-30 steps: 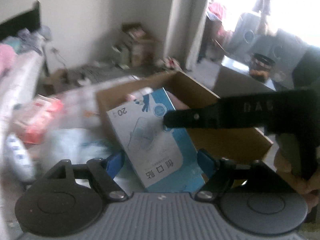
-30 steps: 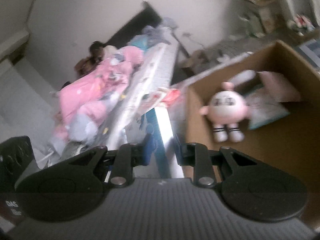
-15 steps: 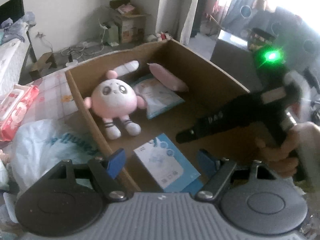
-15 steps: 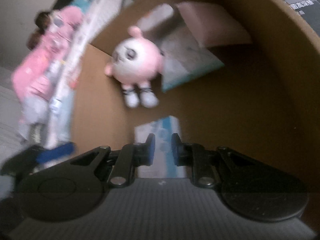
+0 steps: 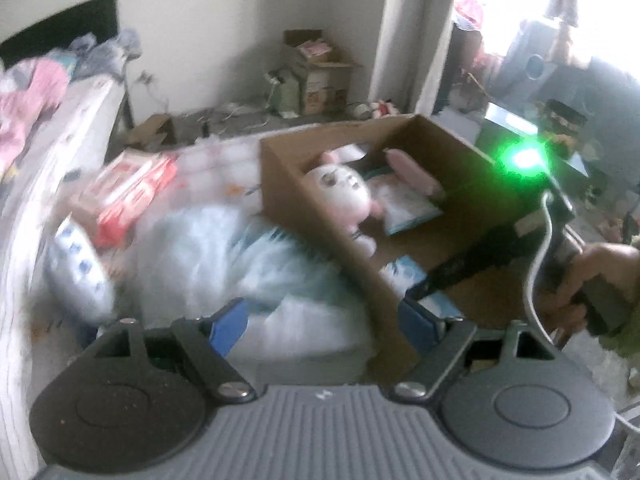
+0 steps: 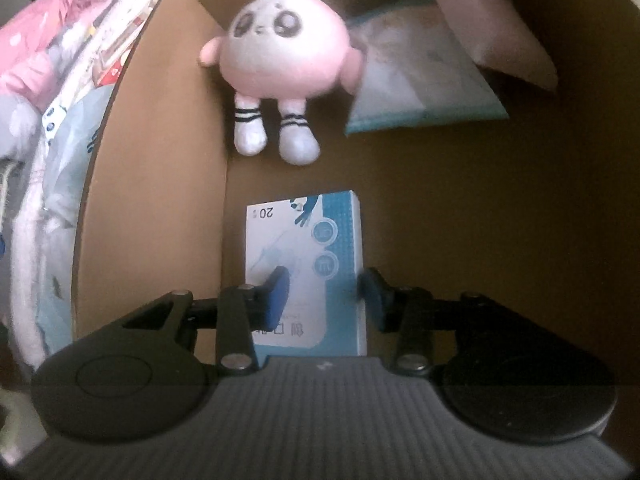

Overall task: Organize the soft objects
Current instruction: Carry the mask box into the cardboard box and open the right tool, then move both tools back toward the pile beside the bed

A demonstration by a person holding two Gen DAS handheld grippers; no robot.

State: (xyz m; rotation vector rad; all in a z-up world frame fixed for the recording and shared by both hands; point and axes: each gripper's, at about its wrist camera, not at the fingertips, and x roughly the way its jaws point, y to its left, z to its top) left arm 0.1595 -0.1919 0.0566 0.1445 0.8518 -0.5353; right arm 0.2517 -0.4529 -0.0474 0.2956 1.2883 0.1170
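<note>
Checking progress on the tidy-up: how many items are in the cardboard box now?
4: a pink plush toy at the far left wall, a teal packet beside it, a pink pouch overlapping that, a blue-white box nearest. Others may be hidden.

In brown cardboard box point(image 6: 152, 184): pink round plush toy point(image 6: 280, 52) far | blue-and-white flat packet point(image 6: 308, 264) near | teal flat pack point(image 6: 420, 80) far right

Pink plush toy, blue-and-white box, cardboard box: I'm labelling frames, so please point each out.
pink plush toy point(image 6: 282, 52), right wrist view, round body.
blue-and-white box point(image 6: 308, 256), right wrist view, printed top face.
cardboard box point(image 6: 160, 200), right wrist view, left inner wall.
</note>
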